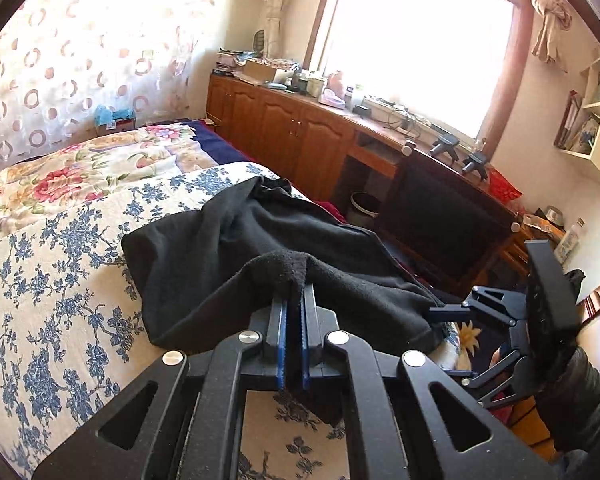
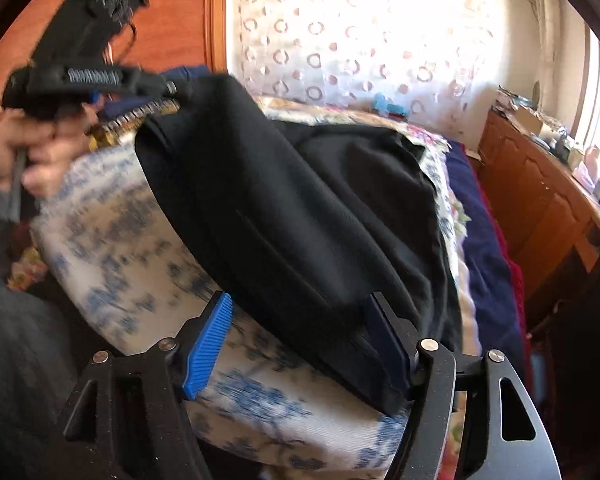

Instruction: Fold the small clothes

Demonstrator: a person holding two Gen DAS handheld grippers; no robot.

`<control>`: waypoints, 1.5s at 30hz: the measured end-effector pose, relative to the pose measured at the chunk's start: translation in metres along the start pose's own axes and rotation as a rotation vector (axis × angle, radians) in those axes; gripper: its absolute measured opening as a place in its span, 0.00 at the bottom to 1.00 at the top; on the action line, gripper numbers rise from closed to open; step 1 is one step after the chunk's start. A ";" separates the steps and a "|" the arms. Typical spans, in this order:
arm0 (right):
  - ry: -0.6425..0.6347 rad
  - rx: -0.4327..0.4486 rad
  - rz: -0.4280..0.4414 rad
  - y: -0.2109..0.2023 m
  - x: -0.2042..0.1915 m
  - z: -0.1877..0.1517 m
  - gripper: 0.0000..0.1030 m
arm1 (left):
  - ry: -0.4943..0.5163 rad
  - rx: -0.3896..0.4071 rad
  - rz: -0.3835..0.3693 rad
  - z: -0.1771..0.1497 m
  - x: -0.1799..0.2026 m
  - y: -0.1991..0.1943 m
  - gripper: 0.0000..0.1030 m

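Left gripper point(image 1: 294, 300) pinching black garment point(image 1: 260, 248), right gripper point(image 2: 300, 344) seemingly open

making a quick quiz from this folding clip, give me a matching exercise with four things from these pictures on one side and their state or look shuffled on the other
Things:
1. left gripper
2. right gripper
3. black garment
4. bedspread

States:
A. white with blue flowers, spread under the cloth
B. fingers spread apart, cloth edge lying between them
C. lying across the bed, one edge lifted
D. shut on a bunched fold of cloth

Pairs: 1-D, 2-B, 3-C, 4-A
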State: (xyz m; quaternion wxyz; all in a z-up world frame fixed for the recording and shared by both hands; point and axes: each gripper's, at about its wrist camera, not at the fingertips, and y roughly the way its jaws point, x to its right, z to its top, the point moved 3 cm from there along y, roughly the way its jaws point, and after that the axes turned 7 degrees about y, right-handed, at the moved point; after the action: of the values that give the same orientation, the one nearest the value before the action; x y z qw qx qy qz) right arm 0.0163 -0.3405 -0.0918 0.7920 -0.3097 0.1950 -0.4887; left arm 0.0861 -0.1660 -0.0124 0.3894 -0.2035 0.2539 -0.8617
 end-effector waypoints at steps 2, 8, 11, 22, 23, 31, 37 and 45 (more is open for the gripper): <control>-0.004 -0.015 -0.016 0.007 0.007 -0.005 0.69 | -0.002 -0.003 0.006 -0.001 -0.002 0.001 0.06; -0.036 -0.028 -0.034 0.016 0.008 -0.008 0.69 | -0.015 -0.011 0.015 -0.003 -0.009 0.008 0.06; -0.051 -0.027 -0.034 0.021 0.002 -0.008 0.68 | -0.033 -0.013 0.013 -0.005 -0.012 0.008 0.06; -0.138 -0.001 -0.092 0.003 0.005 0.013 0.09 | -0.048 0.002 0.007 -0.011 -0.016 -0.009 0.06; -0.146 0.029 -0.111 -0.003 0.007 0.025 0.09 | -0.052 0.008 0.007 -0.011 -0.019 -0.011 0.06; -0.229 0.176 -0.155 0.015 0.013 0.145 0.09 | -0.131 0.028 0.062 0.002 -0.064 -0.010 0.08; -0.256 0.144 -0.132 0.089 0.008 0.196 0.09 | -0.174 0.045 0.135 -0.002 -0.105 -0.012 0.43; -0.082 0.072 -0.079 0.158 0.053 0.244 0.22 | -0.225 0.017 0.169 -0.006 -0.145 -0.003 0.43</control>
State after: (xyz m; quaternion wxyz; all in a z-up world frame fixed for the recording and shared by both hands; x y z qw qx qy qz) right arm 0.2922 -0.2622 -0.0206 0.7900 -0.3081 0.1320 -0.5134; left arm 0.1701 -0.0504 -0.0369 0.4883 -0.2734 0.2175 -0.7997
